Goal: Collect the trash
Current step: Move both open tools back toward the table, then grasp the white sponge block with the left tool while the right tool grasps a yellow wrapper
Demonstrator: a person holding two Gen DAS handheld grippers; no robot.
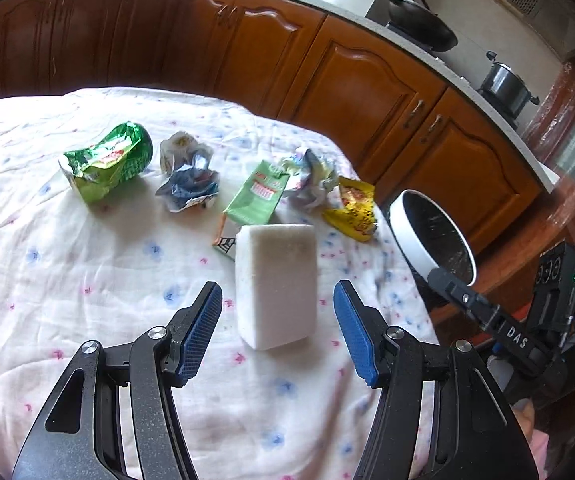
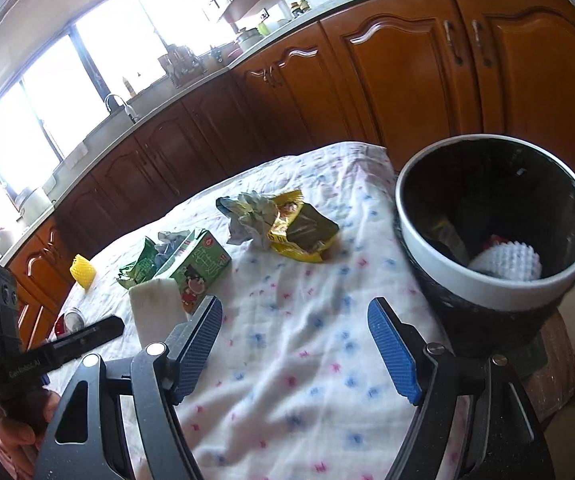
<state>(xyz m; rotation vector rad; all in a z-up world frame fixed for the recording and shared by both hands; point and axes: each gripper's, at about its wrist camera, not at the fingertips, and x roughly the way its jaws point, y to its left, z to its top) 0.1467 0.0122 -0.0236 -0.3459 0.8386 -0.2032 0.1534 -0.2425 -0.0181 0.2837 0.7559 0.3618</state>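
A white foam block (image 1: 275, 284) lies on the floral tablecloth (image 1: 67, 264), and my left gripper (image 1: 277, 326) is open around its near end without touching it. Behind it lie a green carton (image 1: 257, 196), a yellow snack wrapper (image 1: 353, 208), crumpled paper (image 1: 311, 178), a blue-white wrapper (image 1: 189, 186) and a crushed green bag (image 1: 107, 162). My right gripper (image 2: 295, 344) is open over bare cloth, nothing between its fingers. The white-rimmed bin (image 2: 495, 232) with a black liner stands right of it, holding a white foam net (image 2: 507, 264). The carton (image 2: 195, 268) and yellow wrapper (image 2: 303, 232) lie ahead.
Wooden kitchen cabinets (image 1: 359, 92) run behind the table, with a wok (image 1: 423, 20) and a pot (image 1: 505, 86) on the counter. A yellow foam net (image 2: 82, 271) sits at the table's far left. The other handheld gripper (image 2: 3, 344) and a hand show at the left edge.
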